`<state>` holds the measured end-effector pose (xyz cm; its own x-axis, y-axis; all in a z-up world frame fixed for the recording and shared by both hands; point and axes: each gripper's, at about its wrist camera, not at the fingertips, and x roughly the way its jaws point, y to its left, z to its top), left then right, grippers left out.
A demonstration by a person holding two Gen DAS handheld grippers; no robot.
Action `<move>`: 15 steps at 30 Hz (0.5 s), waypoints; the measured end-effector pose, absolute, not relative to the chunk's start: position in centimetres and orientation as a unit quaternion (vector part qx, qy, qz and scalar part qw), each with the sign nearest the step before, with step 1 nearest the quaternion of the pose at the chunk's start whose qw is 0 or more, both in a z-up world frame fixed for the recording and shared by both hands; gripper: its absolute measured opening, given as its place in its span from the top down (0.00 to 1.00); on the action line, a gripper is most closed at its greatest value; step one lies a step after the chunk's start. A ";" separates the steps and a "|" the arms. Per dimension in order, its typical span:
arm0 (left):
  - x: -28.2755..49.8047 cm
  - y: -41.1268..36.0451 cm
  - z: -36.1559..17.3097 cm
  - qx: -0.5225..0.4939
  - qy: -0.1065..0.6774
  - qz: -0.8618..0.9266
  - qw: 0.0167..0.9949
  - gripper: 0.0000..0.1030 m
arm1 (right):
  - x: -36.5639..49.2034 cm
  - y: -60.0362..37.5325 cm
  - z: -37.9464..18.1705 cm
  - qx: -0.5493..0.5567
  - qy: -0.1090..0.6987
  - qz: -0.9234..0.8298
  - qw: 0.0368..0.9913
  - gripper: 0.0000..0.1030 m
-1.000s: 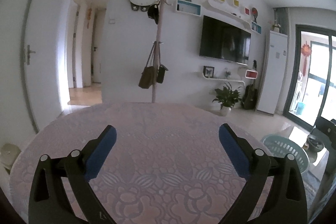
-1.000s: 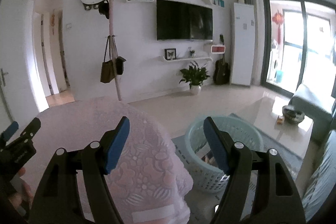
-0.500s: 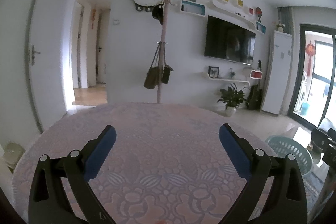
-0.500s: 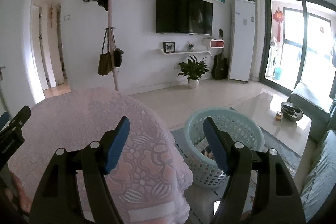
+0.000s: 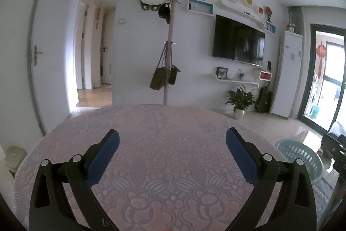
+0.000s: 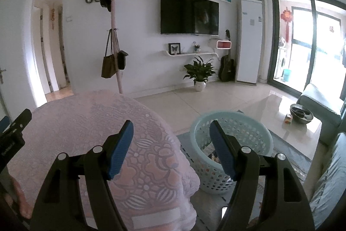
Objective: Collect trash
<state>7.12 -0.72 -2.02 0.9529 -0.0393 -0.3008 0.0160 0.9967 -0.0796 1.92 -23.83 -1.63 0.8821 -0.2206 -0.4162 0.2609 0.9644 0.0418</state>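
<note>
My left gripper point(image 5: 172, 140) hangs open over a round table with a pink lace cloth point(image 5: 164, 122), nothing between its blue pads. My right gripper point(image 6: 170, 133) is open too, at the table's right edge point(image 6: 151, 122), with nothing held. Just to the right of it, on the floor, stands a light blue perforated basket point(image 6: 235, 122) with some items inside; the same basket point(image 5: 300, 155) shows at the right in the left wrist view. The left gripper's tip point(image 6: 15, 131) is at the far left of the right wrist view. No loose trash shows on the cloth.
A coat rack with bags point(image 6: 114, 53) stands behind the table. A potted plant point(image 6: 200, 75), guitar and white cabinet line the TV wall. A glass coffee table with a bowl point(image 6: 300, 116) and a sofa point(image 6: 333, 176) lie to the right. A small stool point(image 5: 13, 157) sits left of the table.
Both views have drifted slightly, the room sitting a little lower and more to the right in the left view. Both grippers stay open and empty.
</note>
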 end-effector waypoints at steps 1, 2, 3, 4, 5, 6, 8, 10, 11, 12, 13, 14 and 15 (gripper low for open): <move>7.1 -0.7 -2.0 -0.037 0.153 -0.013 0.987 0.07 | 1.9 -23.9 -1.6 0.048 0.208 -0.124 0.969 0.33; 7.2 -0.8 -2.0 -0.036 0.153 -0.012 0.987 0.07 | 1.9 -23.9 -1.6 0.049 0.208 -0.123 0.969 0.33; 7.2 -0.8 -1.9 -0.034 0.153 -0.010 0.988 0.07 | 1.9 -24.0 -1.6 0.050 0.208 -0.122 0.969 0.33; 7.2 -0.7 -1.9 -0.031 0.153 -0.008 0.988 0.07 | 1.9 -24.1 -1.6 0.051 0.208 -0.121 0.969 0.33; 7.2 -0.8 -2.0 -0.030 0.153 -0.008 0.988 0.07 | 1.9 -24.2 -1.7 0.051 0.208 -0.121 0.969 0.33; 7.1 -0.7 -2.0 -0.030 0.153 -0.008 0.988 0.07 | 1.9 -24.2 -1.7 0.052 0.208 -0.120 0.969 0.33; 7.2 -0.7 -1.9 -0.029 0.153 -0.007 0.988 0.07 | 1.8 -24.2 -1.7 0.050 0.208 -0.120 0.969 0.33; 7.2 -0.7 -1.9 -0.029 0.153 -0.008 0.988 0.07 | 1.8 -24.2 -1.7 0.051 0.208 -0.119 0.970 0.33; 7.3 -0.7 -1.9 -0.029 0.154 -0.008 0.988 0.07 | 1.8 -24.2 -1.7 0.051 0.208 -0.118 0.970 0.33; 7.3 -0.8 -1.9 -0.029 0.154 -0.008 0.988 0.07 | 1.8 -24.2 -1.7 0.050 0.207 -0.118 0.970 0.33; 7.2 -0.8 -1.9 -0.029 0.154 -0.008 0.988 0.07 | 1.8 -24.3 -1.7 0.049 0.207 -0.119 0.970 0.33; 7.2 -0.8 -1.9 -0.029 0.154 -0.008 0.988 0.07 | 1.8 -24.3 -1.7 0.049 0.207 -0.118 0.970 0.33; 7.1 -0.8 -1.9 -0.028 0.154 -0.008 0.988 0.07 | 1.9 -24.3 -1.7 0.049 0.208 -0.117 0.970 0.33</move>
<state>7.12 -0.85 -1.87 0.9522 -0.0244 -0.3045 0.0070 0.9983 -0.0582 1.87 -24.34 -1.68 0.8859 -0.2059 -0.4157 0.2471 0.9678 0.0472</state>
